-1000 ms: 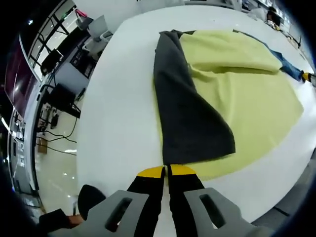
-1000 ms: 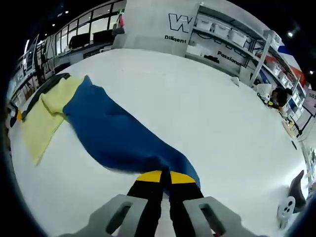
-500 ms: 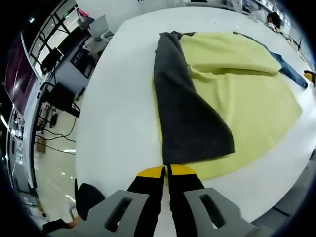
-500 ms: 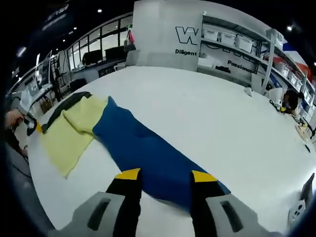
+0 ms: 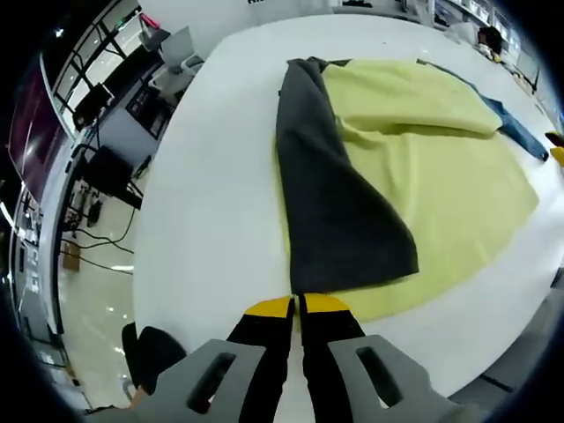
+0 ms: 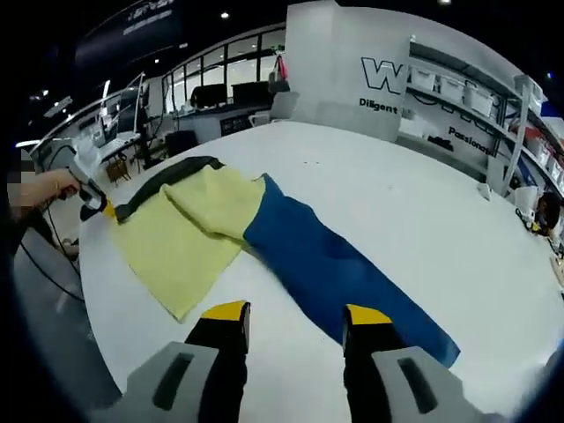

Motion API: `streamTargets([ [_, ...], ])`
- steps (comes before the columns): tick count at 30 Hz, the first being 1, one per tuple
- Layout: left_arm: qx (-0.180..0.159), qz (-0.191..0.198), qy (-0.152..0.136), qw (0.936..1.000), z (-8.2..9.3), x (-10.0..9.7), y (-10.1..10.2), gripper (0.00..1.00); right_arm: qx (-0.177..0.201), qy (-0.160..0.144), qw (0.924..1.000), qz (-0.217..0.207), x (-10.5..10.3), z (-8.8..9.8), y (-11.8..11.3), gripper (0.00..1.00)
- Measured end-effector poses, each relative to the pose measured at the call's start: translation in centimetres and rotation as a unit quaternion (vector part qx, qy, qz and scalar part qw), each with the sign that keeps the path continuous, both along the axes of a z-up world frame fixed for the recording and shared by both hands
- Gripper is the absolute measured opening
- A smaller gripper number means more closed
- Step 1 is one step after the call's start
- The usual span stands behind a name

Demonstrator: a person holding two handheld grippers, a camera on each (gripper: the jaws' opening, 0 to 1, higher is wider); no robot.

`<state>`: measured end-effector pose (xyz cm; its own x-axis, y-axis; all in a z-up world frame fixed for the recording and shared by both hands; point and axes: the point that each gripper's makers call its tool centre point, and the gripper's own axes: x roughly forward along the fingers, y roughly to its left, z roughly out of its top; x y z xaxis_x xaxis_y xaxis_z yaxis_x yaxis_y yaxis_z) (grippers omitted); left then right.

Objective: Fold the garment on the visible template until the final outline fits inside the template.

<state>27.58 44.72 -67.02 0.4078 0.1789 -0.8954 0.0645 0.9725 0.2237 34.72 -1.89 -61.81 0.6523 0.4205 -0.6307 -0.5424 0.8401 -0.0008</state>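
On the white counter [image 5: 211, 176], the left tongs [image 5: 297, 306] pinch the dark garment [image 5: 330, 203] lying over the yellow template [image 5: 449, 176], while the right tongs [image 6: 295, 315] hang open above the blue cloth [image 6: 339, 269].

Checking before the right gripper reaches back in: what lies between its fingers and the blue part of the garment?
In the right gripper view, bare white table lies between the open right gripper and the blue part of the garment.

A large dark "W" stands on the white wall [image 6: 370, 79] in the right gripper view, with smaller lettering beneath it that begins "Diligent" (the rest is too small to read, as is the next line).
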Motion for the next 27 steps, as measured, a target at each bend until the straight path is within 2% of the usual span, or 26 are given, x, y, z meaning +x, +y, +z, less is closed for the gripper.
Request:
streamTargets([
  [1, 0.000, 0.001, 0.000, 1.0000, 0.0, 0.0, 0.0, 0.07, 0.023, 0.006, 0.9997, 0.001, -0.6, -0.2, 1.2, 0.38],
  [12, -0.001, 0.004, -0.005, 1.0000, 0.1, -0.2, 0.0, 0.07, 0.046, 0.026, 0.9981, 0.031, -2.8, -1.0, 5.6, 0.37],
  [16, -0.006, 0.005, -0.009, 0.9999, 0.0, -0.2, 0.0, 0.07, 0.043, 0.037, 0.9972, 0.048, -3.6, -1.8, 7.4, 0.37],
  [24, -0.012, 0.014, -0.021, 0.9996, 0.0, -0.2, 0.0, 0.06, 0.049, 0.066, 0.9956, 0.045, -4.8, -3.3, 9.9, 0.32],
  [27, -0.011, 0.012, -0.022, 0.9996, 0.0, -0.2, 0.0, 0.06, 0.046, 0.072, 0.9952, 0.048, -5.2, -3.9, 10.8, 0.28],
])
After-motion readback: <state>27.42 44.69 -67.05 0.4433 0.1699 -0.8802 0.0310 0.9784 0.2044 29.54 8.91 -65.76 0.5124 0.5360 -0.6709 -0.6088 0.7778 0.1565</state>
